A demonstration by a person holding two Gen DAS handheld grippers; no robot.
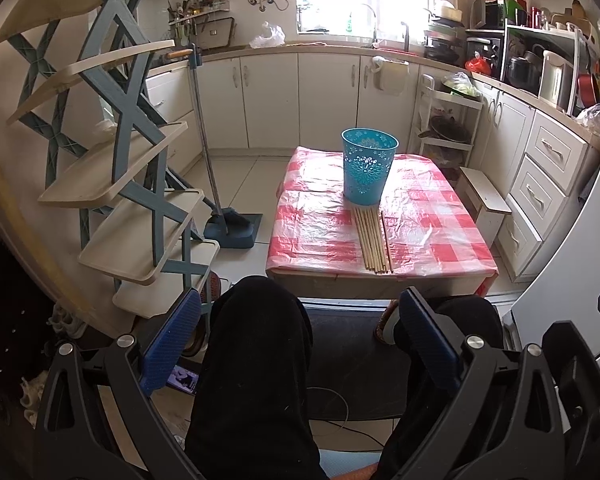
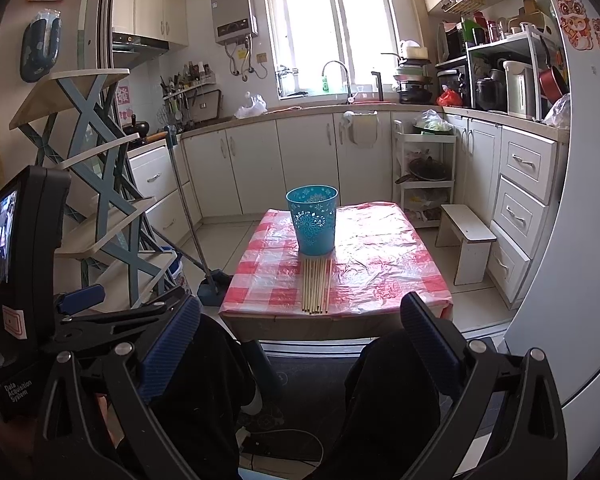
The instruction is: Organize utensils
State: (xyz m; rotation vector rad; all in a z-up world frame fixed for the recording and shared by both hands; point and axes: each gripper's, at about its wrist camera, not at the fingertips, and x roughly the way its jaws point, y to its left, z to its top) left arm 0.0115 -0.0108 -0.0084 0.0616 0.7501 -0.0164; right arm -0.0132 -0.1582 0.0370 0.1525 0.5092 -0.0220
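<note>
Several wooden chopsticks (image 1: 374,240) (image 2: 317,287) lie side by side on the red-checked table (image 1: 432,224) (image 2: 384,264), pointing toward me. A teal perforated cup (image 1: 367,165) (image 2: 313,220) stands upright just behind their far ends. My left gripper (image 1: 300,328) is open and held low over a person's black-trousered knees (image 1: 260,344), well short of the table. My right gripper (image 2: 300,328) is also open, empty, and equally far back. The left device (image 2: 24,248) shows at the left of the right wrist view.
A blue-framed tiered shelf (image 1: 132,168) (image 2: 96,184) stands to the left. A broom and dustpan (image 1: 230,224) rest beside the table. A small white stool (image 2: 466,240) and drawers (image 2: 520,200) are on the right. Kitchen counters (image 2: 340,110) run along the back.
</note>
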